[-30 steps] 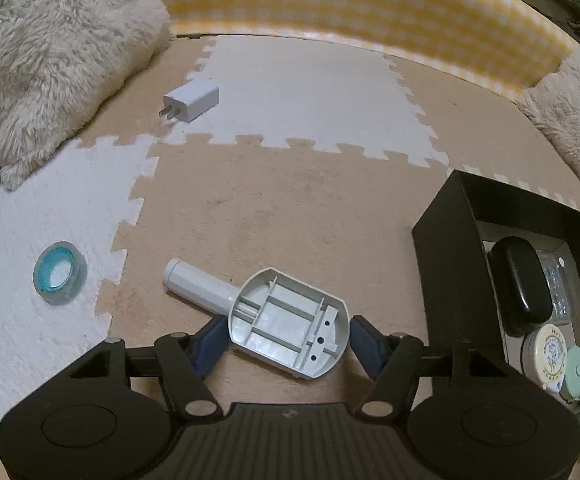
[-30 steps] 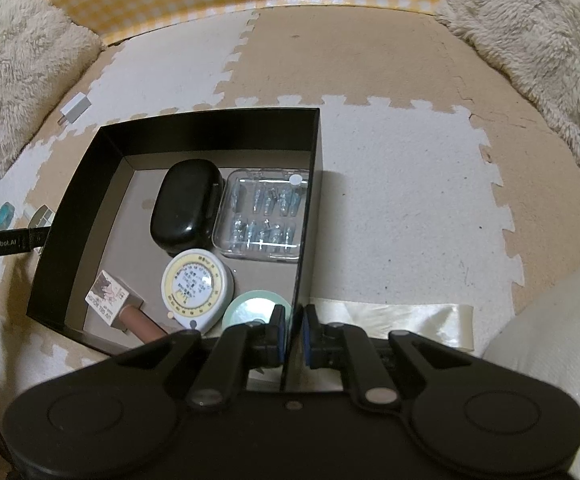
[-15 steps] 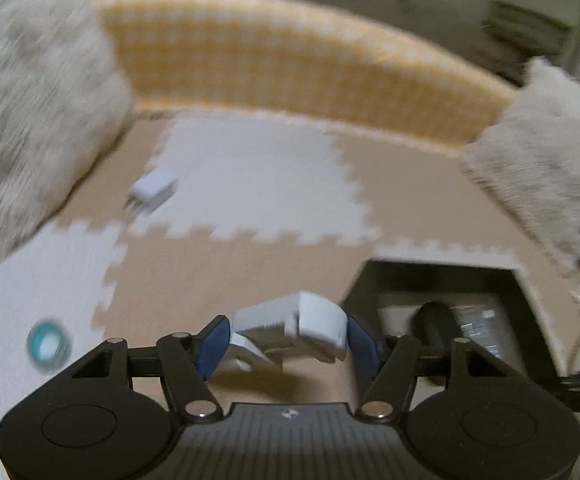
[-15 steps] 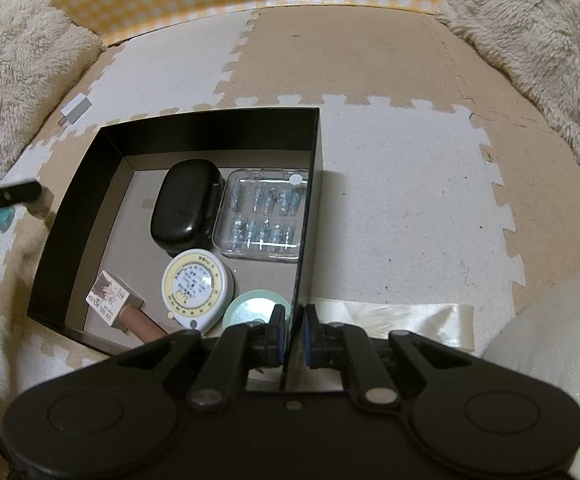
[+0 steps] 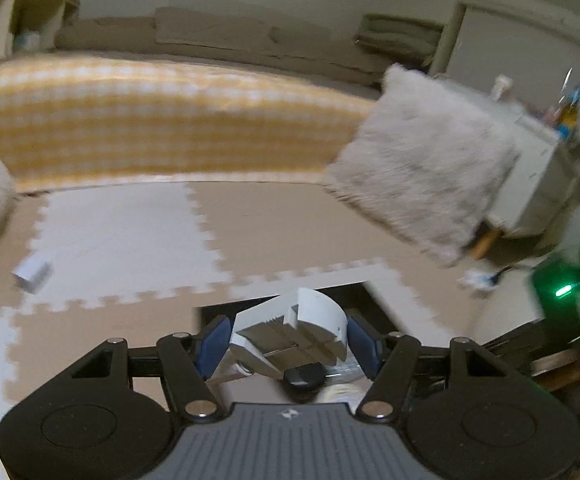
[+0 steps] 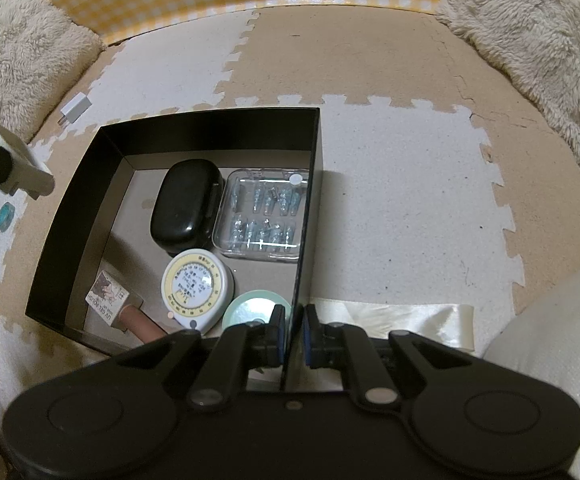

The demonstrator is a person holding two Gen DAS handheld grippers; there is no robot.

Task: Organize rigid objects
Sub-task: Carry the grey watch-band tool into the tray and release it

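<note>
My left gripper (image 5: 287, 342) is shut on a grey plastic part (image 5: 314, 316), a ribbed shell with a round handle, held in the air tilted over the near edge of the black box (image 5: 364, 296). From the right wrist view the same grey part (image 6: 13, 160) hangs at the far left, outside the box. My right gripper (image 6: 292, 336) is shut on the thin right wall of the black box (image 6: 308, 200). Inside lie a black case (image 6: 187, 208), a clear plastic case (image 6: 263, 220), a round tape measure (image 6: 195, 288), a mint round lid (image 6: 255, 312) and a gel polish bottle (image 6: 107, 300).
A white charger (image 6: 74, 107) and a blue tape roll (image 6: 5, 214) lie on the puzzle mat left of the box. Fluffy cushions (image 6: 530, 52) and a yellow checked bumper (image 5: 169, 120) ring the mat. A cream ribbon (image 6: 402, 320) lies right of the box.
The left gripper has lifted the grey part off the mat, tipped upward and swung toward the box. The right gripper and the box have stayed still.
</note>
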